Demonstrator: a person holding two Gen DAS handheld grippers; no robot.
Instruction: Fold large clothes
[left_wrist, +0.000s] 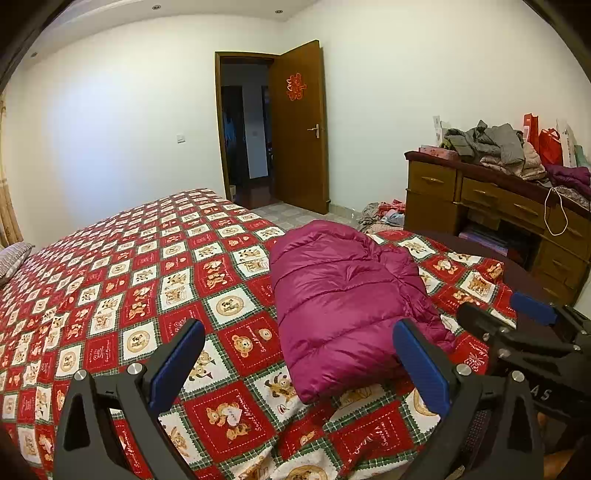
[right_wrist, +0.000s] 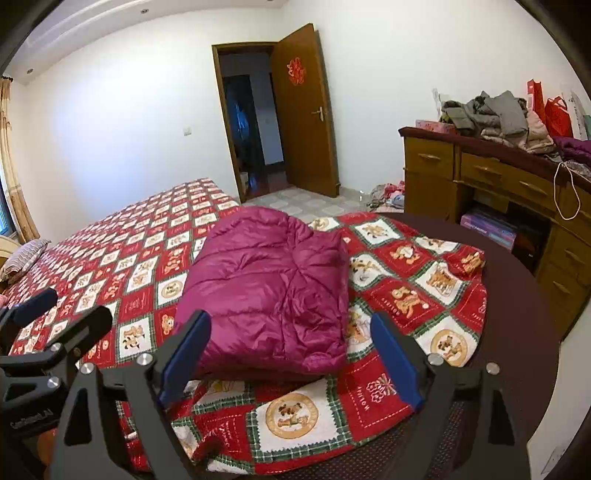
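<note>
A magenta puffer jacket lies folded in a compact bundle on the red bear-patterned bedspread, near the bed's foot corner. My left gripper is open and empty, hovering just short of the jacket's near edge. The right gripper shows at the right edge of the left wrist view. In the right wrist view the jacket lies straight ahead on the bedspread. My right gripper is open and empty, its blue pads flanking the jacket's near edge without touching. The left gripper shows at the left.
A wooden dresser stands at the right, piled with clothes and red bags. More clothes lie on the floor by it. An open brown door is at the back. A pillow lies at the bed's far left.
</note>
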